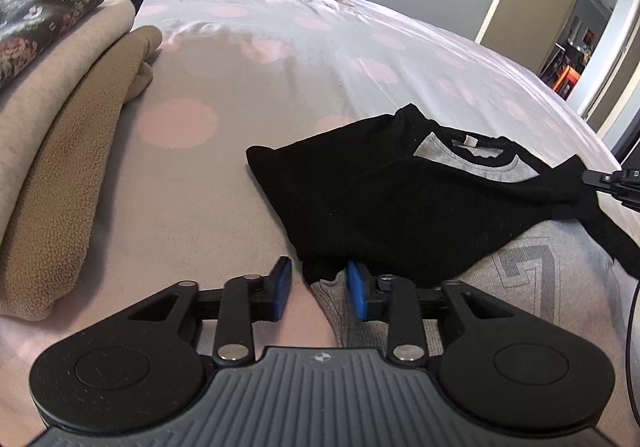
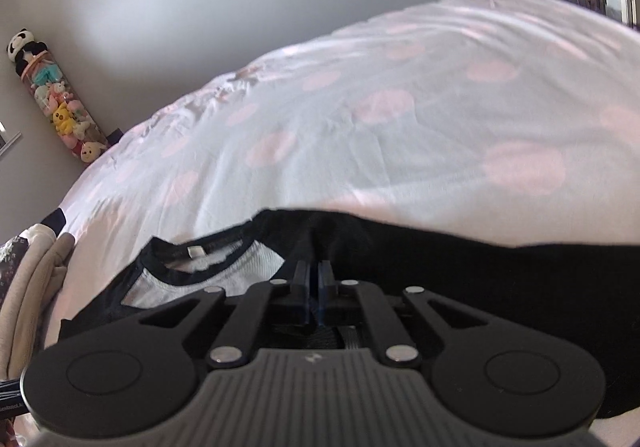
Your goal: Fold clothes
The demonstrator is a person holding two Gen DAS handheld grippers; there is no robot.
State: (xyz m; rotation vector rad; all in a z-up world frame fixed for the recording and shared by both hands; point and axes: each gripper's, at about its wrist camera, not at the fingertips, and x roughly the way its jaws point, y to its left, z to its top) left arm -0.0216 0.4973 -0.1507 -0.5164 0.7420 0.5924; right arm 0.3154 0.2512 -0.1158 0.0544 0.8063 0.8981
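Black-and-grey sweatshirt (image 1: 400,203) lies partly folded on the bed (image 1: 280,59), toward its near right side in the left wrist view, with the black sleeve and shoulder doubled over a grey front panel (image 1: 532,279) that carries a darker angular print. Its neckline (image 2: 208,263), black-rimmed with a small white label, faces up and shows a grey lining inside. The left tool (image 1: 318,289) sits low at the garment's near edge with its blue pads apart; the grey cuff and a black fold lie between them, against the right pad and clear of the left, so it stands open without a clamp on the cloth. The right tool (image 2: 314,279) is closed, its two pads pressed together on a bunched ridge of black fabric at the shoulder beside the neckline. Along the bed's left edge rests a stack of folded fleece blankets (image 1: 72,151), tan and beige, with a dark floral pillow (image 1: 36,23) above them. The sheet is pale with pink dots. A tube of plush toys (image 2: 60,107) stands against the wall behind the far corner.
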